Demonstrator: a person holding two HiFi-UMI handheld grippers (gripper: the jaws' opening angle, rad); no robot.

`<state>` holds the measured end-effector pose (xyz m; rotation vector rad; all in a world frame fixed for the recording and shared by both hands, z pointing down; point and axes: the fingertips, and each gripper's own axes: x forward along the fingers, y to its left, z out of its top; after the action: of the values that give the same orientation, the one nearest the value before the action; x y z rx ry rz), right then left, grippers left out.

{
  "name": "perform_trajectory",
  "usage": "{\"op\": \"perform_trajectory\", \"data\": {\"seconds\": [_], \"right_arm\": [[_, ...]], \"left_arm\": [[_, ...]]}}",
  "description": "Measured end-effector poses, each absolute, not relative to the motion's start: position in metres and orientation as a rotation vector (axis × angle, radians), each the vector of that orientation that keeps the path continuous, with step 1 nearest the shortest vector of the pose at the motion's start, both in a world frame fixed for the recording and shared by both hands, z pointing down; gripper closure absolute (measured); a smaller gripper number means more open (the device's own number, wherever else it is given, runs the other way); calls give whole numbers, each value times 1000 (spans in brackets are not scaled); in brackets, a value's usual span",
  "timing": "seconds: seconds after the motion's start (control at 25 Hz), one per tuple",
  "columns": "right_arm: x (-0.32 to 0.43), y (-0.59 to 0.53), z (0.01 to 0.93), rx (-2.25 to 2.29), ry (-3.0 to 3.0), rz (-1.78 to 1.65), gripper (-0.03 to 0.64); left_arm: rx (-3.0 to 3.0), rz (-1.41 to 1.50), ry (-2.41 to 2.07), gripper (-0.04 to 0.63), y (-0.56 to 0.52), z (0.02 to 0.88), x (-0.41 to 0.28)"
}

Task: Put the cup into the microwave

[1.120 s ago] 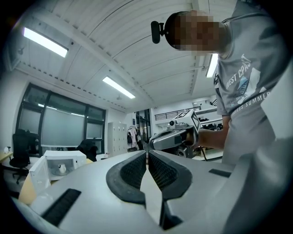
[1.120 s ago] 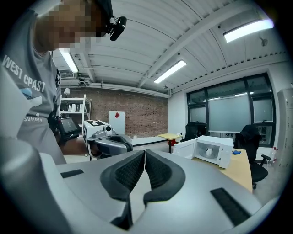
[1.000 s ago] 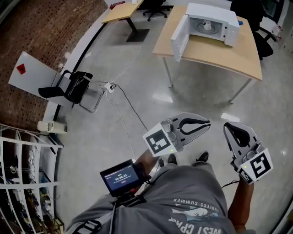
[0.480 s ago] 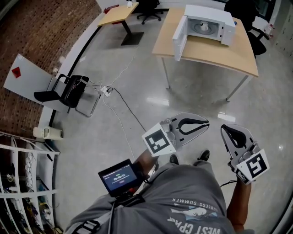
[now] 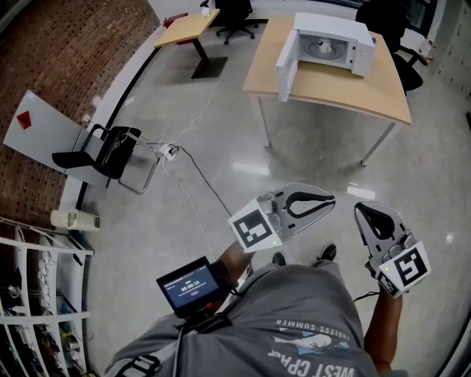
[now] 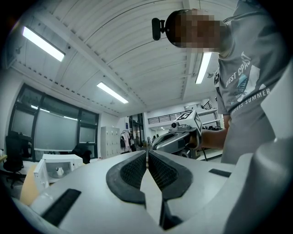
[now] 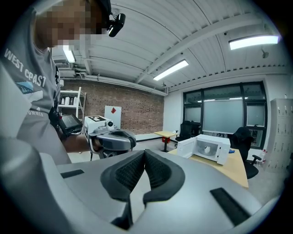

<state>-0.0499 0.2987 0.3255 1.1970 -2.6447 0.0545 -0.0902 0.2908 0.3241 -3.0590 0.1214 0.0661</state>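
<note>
Both tools are empty. My left hand-held gripper (image 5: pixel 333 197) has its pads pressed together on nothing, and the right hand-held gripper (image 5: pixel 362 210) is closed the same way, with bare air ahead of it.

What matters for the next move is distance. The microwave (image 5: pixel 331 22) stands on the wooden bench (image 5: pixel 346 85) well ahead of me across open floor, far from both grippers. Its door (image 5: pixel 287 62) is swung wide to the left and the cavity faces me. A small white cup (image 5: pixel 321 48) already sits inside, apparently upright at the middle of the cavity floor. It is too small for me to tell where its handle points.

The right gripper view has the oven a little right of its jaw line, while the left gripper view catches it only at the far left edge. I judge the right side better aimed, though neither is clearly nearer. The cup looks placed already.

The shirt reads "ENDLESS SUMMER" and "WEST C·AST", with one letter unclear. The chest monitor (image 5: pixel 188 283) shows digits too small to read.
</note>
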Motion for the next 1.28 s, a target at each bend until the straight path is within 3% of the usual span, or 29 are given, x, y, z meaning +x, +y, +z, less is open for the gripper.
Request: {"op": "perform_trajectory", "data": {"seconds": [0.6,1.28], "right_arm": [[-11,266,317,1202,-2750,135,597],[138,213,356,1090,-2637,158,598]], "left_arm": [[-3081,46,202,568,260,325,-59],[-3087,-16,256,568,208,338,86]]}}
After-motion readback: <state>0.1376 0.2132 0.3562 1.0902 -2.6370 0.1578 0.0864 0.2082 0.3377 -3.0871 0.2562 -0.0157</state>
